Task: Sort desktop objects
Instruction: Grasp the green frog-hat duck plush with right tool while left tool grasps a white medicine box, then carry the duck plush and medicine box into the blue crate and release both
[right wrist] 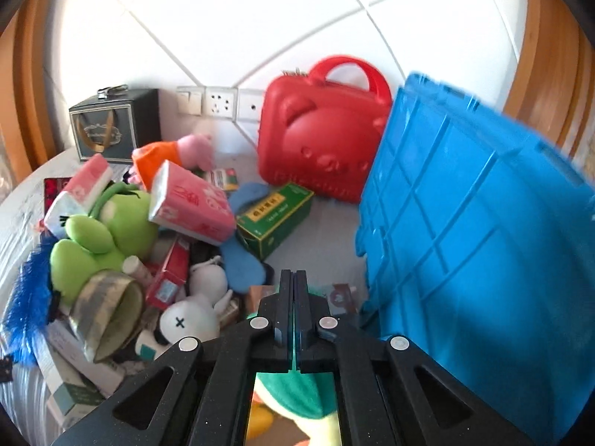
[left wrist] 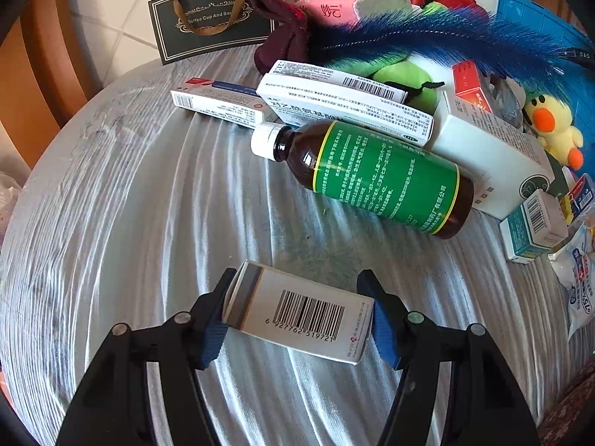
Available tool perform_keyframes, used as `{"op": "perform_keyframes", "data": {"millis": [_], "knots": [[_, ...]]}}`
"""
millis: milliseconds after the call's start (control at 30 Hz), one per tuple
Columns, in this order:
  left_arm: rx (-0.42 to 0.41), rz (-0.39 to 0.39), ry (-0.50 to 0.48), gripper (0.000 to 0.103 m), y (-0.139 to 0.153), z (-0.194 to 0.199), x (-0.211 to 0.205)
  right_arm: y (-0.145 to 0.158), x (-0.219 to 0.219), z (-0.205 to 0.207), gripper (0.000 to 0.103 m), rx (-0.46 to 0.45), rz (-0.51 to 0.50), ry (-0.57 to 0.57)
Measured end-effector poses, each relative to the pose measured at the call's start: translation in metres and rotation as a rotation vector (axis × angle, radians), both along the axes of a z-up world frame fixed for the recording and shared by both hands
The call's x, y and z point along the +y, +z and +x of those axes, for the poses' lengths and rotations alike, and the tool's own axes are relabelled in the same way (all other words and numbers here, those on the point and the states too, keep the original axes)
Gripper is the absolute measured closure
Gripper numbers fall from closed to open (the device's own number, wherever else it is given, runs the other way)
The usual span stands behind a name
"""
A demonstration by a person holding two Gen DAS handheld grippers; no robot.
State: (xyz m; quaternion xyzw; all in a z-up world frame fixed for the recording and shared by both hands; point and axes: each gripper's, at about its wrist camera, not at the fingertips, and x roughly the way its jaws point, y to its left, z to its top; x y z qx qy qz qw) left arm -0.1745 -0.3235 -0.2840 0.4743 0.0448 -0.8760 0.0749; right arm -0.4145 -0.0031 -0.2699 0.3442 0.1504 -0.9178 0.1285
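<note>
My left gripper [left wrist: 297,316] clamps box [left wrist: 297,306] endwise for sorting; bottle [left wrist: 366,176] ahead. Right gripper [right wrist: 293,282] together, prob. empty, beside crate [right wrist: 476,245].

The tabletop [left wrist: 111,193] looks like pale wood grain with a soft sheen. The small box [left wrist: 297,312] between the blue ribbed pads [left wrist: 212,338] of the matt black plastic left gripper [left wrist: 297,319] is smooth printed cardboard. The brown bottle [left wrist: 368,174] is glossy, with a shiny green label and a white plastic cap. The duster [left wrist: 446,33] is fluffy blue fibre. The gift bag [left wrist: 215,18] is matt dark paper with ribbon handles. In the right wrist view, the crate [right wrist: 465,223] and the red case [right wrist: 319,137] are smooth moulded plastic, the case glossier. The green toy [right wrist: 96,238] is soft plush cloth. The tissue pack [right wrist: 193,204] has thin shiny plastic wrap.
</note>
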Motion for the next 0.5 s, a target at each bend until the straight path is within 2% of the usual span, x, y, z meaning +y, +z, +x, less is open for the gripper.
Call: {"op": "perform_keyframes", "data": {"millis": [67, 100, 133, 167, 400, 433, 467, 500], "knots": [[0.000, 0.011, 0.001, 0.039, -0.002, 0.002, -0.001, -0.007, -0.001, -0.008, 0.100, -0.036, 0.057, -0.008], [0.000, 0.014, 0.000, 0.039, -0.003, 0.002, -0.002, -0.012, 0.001, -0.012, 0.095, -0.040, 0.072, -0.017], [0.000, 0.013, -0.004, 0.039, -0.004, 0.002, -0.002, -0.019, 0.004, -0.016, 0.071, -0.053, 0.084, -0.033], [0.001, 0.010, -0.007, 0.039, -0.003, 0.003, -0.001, -0.022, 0.008, -0.017, 0.051, -0.062, 0.087, -0.056], [0.010, 0.022, -0.019, 0.039, -0.003, 0.002, -0.001, -0.028, 0.008, -0.015, 0.041, -0.035, 0.051, -0.049], [0.012, 0.026, -0.020, 0.039, -0.003, 0.002, -0.002, -0.024, 0.011, -0.013, 0.036, -0.029, 0.001, -0.032], [0.014, 0.029, -0.019, 0.039, -0.002, 0.002, -0.002, -0.020, 0.013, -0.009, 0.026, -0.006, -0.033, -0.025], [0.013, 0.035, -0.017, 0.039, -0.003, 0.002, -0.003, -0.018, 0.012, -0.007, 0.024, 0.023, -0.034, -0.019]]}}
